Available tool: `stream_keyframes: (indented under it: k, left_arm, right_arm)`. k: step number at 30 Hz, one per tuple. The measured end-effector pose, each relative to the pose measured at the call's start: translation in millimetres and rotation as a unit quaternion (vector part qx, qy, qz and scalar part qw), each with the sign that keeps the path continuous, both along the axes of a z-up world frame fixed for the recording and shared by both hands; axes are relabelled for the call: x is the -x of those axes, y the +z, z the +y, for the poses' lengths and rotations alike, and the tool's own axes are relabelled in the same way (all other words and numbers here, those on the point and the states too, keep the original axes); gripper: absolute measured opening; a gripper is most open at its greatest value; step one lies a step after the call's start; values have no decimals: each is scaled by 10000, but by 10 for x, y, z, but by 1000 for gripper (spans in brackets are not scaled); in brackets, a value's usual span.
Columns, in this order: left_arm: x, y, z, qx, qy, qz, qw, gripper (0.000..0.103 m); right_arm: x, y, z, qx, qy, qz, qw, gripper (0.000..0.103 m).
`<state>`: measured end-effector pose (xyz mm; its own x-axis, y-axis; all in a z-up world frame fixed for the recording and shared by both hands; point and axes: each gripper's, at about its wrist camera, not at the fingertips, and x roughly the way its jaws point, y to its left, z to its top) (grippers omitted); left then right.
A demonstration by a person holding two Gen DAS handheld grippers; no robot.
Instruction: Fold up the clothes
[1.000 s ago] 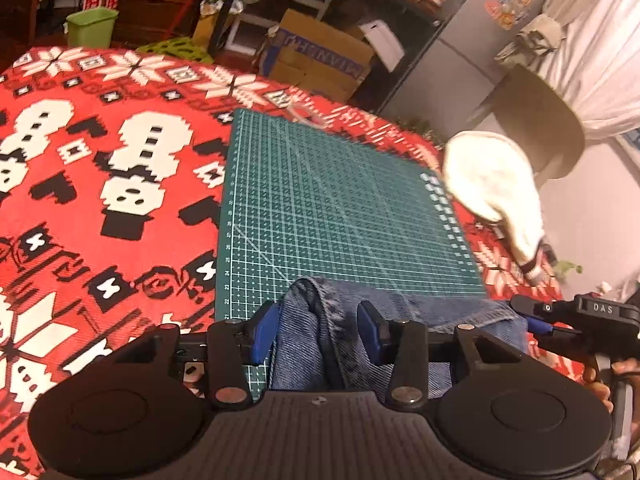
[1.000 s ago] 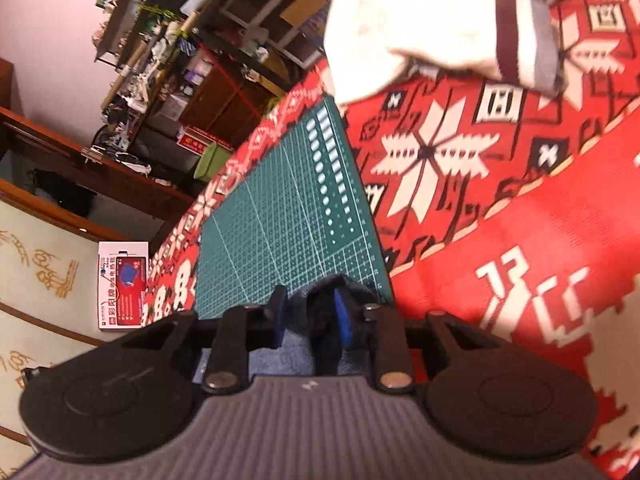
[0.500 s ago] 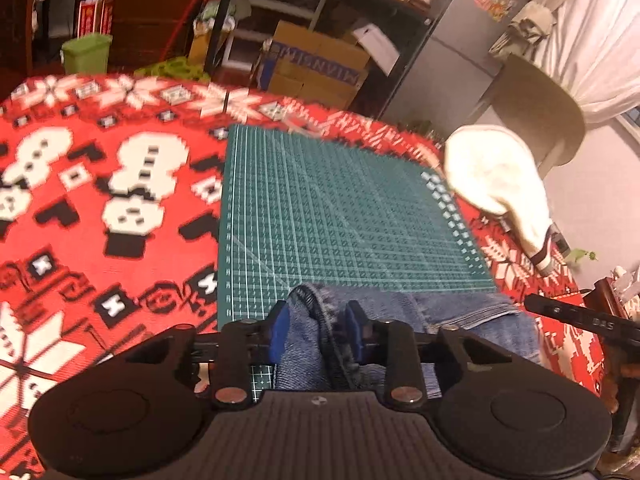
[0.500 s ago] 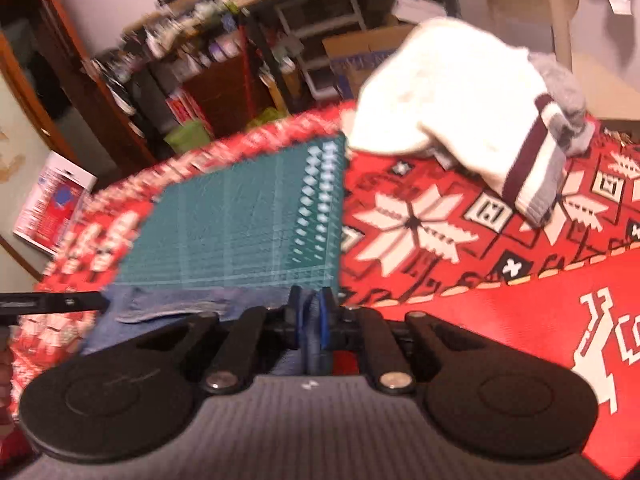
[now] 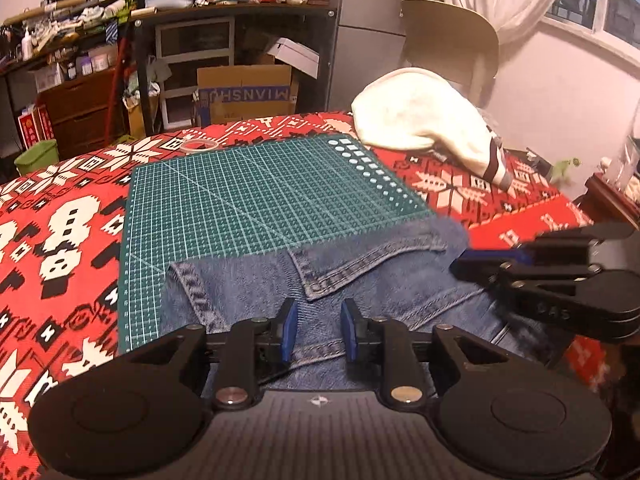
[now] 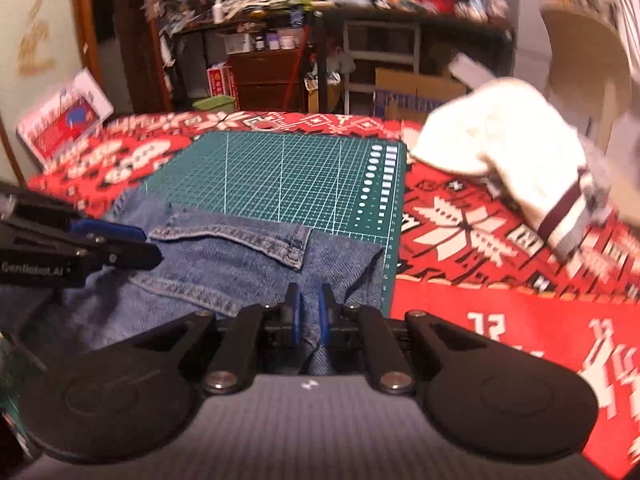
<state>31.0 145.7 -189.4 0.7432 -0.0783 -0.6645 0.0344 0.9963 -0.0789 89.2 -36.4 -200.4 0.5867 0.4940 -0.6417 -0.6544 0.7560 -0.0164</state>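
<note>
Since the earlier frames both grippers have swung round to face the far shelves squarely, and the jeans [image 5: 360, 280] now lie spread flatter across the near edge of the green cutting mat [image 5: 248, 196], a back pocket showing. Left gripper [image 5: 318, 330]: jaws have just been closing, now narrow w/ denim bunched between the blue pads; looks pinched, though the pads' contact isn't fully clear. Right gripper [image 6: 308, 318]: jaws have just closed further, almost together, clamped on a fold of the jeans [image 6: 248, 264] by the mat's [image 6: 280, 172] right corner.

Around: red patterned cloth [image 5: 60, 220] covers the tabletop; a white sweater [image 5: 420, 120] w/ striped cuff is heaped at the far right, well apart from the jeans. A tape roll [image 5: 199, 145] sits beyond the mat's far edge. Cardboard box [image 5: 244, 92], shelves and a chair [image 5: 452, 36] stand behind. Nothing blocks the mat's middle.

Both grippers angle downward, side by side, each visible in the other's view.
</note>
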Motion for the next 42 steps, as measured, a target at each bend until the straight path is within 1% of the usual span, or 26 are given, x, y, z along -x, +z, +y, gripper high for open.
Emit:
stream_keyframes:
  k: [2,3,5,8,11,14,16,17,19,20,22,23,26,30,33,34,36,40,42]
  left_arm:
    - [18,-17,5,-53,-36,-46,10000,26]
    - [17,-15,8,-46,-27,-45,10000,26]
    - [8,2,25,26,15,-12,10000,26]
    - [6,67,60,192,71,-7,9998,25]
    - [10,200,29,273,88,-349,9990,25]
    - [-8,327,-26,298,83,-692,9971,28]
    - [-117,312,-99,177,-11,-623,9979,28]
    - [-167,266,-127,79,-37,-570,9983,24]
    - [-256,124,-122,-52,79,-328,9994,25]
    - [-273,58,-83,39,166,-234,9996,27]
    - [-249,-19,15,312,271,-247,9988,28]
    - [-229,-35,52,388,271,-261,9985,28]
    - [-159,-66,91,324,198,-287,9989,28]
    - [-83,-51,64,147,166,-256,9994,28]
    - [-69,-7,77,125,186,-194,9996,26]
    - [-62,18,81,119,210,-205,9995,25]
    - [-60,92,93,87,299,-276,9991,24]
    - [-197,207,181,141,347,-337,9987,24]
    - [-301,200,268,208,424,-268,9985,24]
  right_arm:
    - [59,-14,21,236,130,-191,9995,8]
    - [67,-10,5,247,136,-178,9994,8]
    - [53,16,-52,180,92,-37,9998,8]
    - [4,149,-164,-53,-24,220,9997,10]
    - [34,364,-180,-516,-109,57,9986,13]
    - [7,412,47,-581,10,-30,9983,13]
    - [-17,428,216,-582,102,-80,9982,13]
    - [-29,436,300,-583,149,-105,9981,12]
    - [-86,314,385,-444,118,-42,9989,12]
    - [-110,224,404,-337,104,-4,9994,12]
    - [-94,89,363,-318,154,-61,9994,10]
    - [-63,52,336,-282,196,-109,9994,10]
    - [55,-20,259,-93,331,-260,9991,10]
    - [87,-51,88,-271,342,-41,9990,10]
    - [0,60,-9,-504,213,279,9981,10]
    - [-17,108,-54,-626,155,310,9974,10]
    - [-47,222,-146,-909,54,198,9956,12]
    - [-228,322,-171,-949,-141,85,9954,13]
    - [-374,262,-152,-942,-255,256,9949,13]
